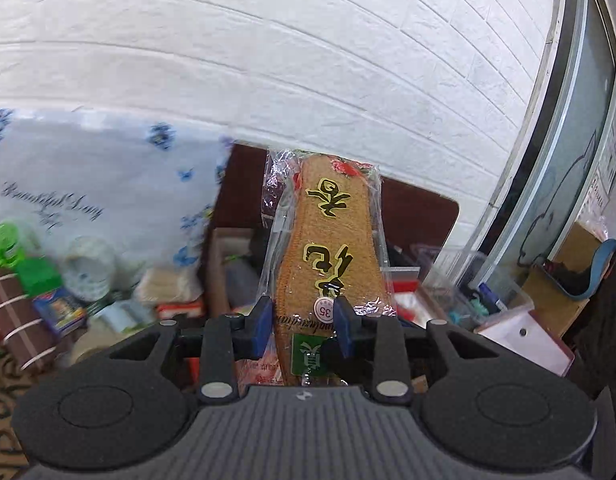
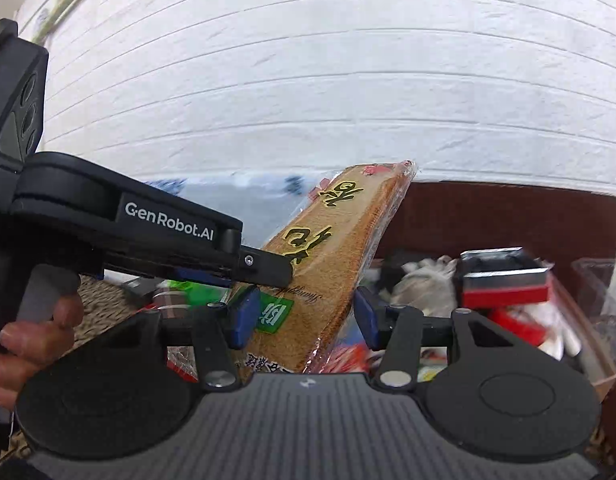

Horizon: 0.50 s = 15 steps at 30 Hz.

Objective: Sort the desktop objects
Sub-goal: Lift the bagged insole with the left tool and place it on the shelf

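Note:
A pack of tan embroidered insoles [image 1: 328, 240] in clear plastic stands upright between the blue pads of my left gripper [image 1: 303, 320], which is shut on its lower part. In the right wrist view the same pack [image 2: 328, 256] leans right, held up above the desk. My right gripper [image 2: 304, 316] is open around the pack's lower end; its left pad [image 2: 244, 316] is close to the pack and the right pad [image 2: 366, 320] stands apart from it. The left gripper's body [image 2: 148, 220] shows at the left of that view, with the hand on its handle.
Behind the pack is a brown box [image 2: 508, 216] full of mixed items, with a red and black box [image 2: 504, 280] on top. At left lie a blue-flowered white bag [image 1: 104, 192], a tape roll [image 1: 88, 268] and green toys [image 1: 24, 256]. A clear bin [image 1: 480, 292] stands right.

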{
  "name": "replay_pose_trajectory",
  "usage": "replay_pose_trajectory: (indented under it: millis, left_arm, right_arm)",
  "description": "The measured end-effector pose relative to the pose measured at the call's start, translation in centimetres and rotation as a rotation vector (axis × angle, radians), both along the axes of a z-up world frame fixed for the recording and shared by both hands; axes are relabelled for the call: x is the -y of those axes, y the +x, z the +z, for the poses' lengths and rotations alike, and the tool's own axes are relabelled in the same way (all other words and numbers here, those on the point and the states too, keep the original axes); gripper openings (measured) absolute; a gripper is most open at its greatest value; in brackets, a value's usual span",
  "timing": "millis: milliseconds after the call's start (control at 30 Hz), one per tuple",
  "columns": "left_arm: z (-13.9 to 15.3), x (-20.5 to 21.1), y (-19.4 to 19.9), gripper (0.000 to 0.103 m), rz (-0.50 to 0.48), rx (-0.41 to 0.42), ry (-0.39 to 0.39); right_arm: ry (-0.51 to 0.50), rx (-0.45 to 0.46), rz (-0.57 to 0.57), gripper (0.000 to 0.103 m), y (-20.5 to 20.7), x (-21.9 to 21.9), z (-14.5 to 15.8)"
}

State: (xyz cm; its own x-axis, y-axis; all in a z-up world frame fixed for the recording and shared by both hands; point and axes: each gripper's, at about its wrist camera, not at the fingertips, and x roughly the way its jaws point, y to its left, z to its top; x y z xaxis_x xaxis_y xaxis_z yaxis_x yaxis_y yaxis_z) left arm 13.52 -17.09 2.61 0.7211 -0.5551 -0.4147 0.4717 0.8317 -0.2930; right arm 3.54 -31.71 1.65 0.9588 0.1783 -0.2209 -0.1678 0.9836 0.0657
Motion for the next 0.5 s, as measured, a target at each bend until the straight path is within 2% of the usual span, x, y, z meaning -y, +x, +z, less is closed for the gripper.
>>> replay_pose_trajectory:
  millis: [200,400,433,467,500]
  left_arm:
    - [0.4,4.6,4.7,0.034,-0.004,-0.017,0.000]
    - [-1.4,6.8,8.9,0.032,0.005,-0.081,0.011]
    - [-1.7,6.9,9.4,0.035,-0.010,-0.091,-0.001]
    - [-1.9,6.8,9.7,0.045,-0.021,-0.096,-0.013]
    - [-2.2,6.6,9.8,0.052,-0.027,-0.097,-0.017]
  right_arm:
    - [0.017,-0.013,-0.027,0.050,5.4,5.5,0.1]
    - [0.036,-0.080,-0.032,0.051,10.2,8.2,-1.8]
    - [0.030,-0.095,-0.062,0.051,10.8,8.3,-2.2]
    - [0.022,-0.101,-0.093,0.055,11.2,8.4,-2.4]
    - [0.025,-0.094,-0.121,0.063,11.2,8.5,-2.6]
